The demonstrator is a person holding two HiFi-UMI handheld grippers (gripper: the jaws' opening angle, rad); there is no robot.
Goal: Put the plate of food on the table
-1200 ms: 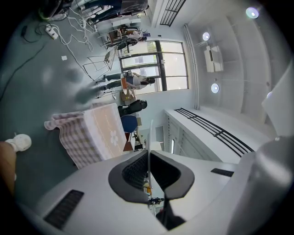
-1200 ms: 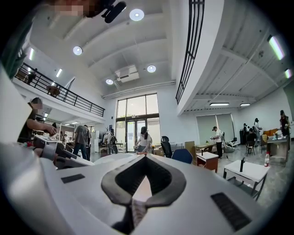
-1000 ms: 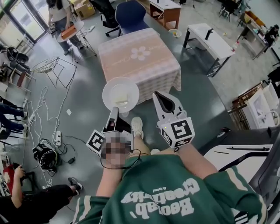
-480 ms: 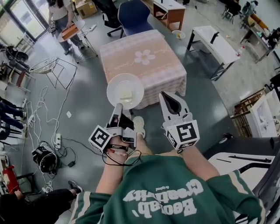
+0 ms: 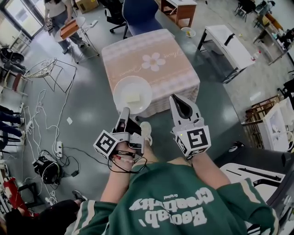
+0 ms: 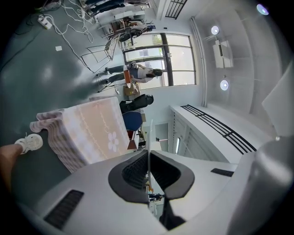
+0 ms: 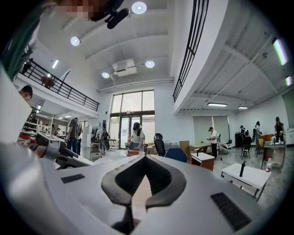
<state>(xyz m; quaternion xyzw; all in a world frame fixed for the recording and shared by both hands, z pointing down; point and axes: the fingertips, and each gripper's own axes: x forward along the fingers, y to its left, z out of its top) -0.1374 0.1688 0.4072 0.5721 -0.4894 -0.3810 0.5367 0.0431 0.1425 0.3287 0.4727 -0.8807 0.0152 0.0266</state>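
A white plate (image 5: 132, 94) with a pale piece of food (image 5: 133, 97) on it hangs just above the near edge of the table (image 5: 156, 64), which has a pink cloth with a white flower. My left gripper (image 5: 125, 113) is shut on the plate's near rim. In the left gripper view the plate (image 6: 149, 137) shows edge-on as a thin white line between the pads, with the table (image 6: 92, 133) beyond it. To the plate's right, my right gripper (image 5: 178, 99) is held level with its jaws closed on nothing; the right gripper view shows its tips (image 7: 144, 157) meeting.
A blue chair (image 5: 136, 13) stands behind the table. A white bench (image 5: 229, 43) and a wooden desk (image 5: 180, 8) are at the right rear. Cables and a power strip (image 5: 59, 143) lie on the floor at left, near a wire chair (image 5: 48, 69). A person (image 5: 59, 18) stands far left.
Both grippers and the plate have moved forward toward the table. The plate now overlaps the table's near edge in the head view.
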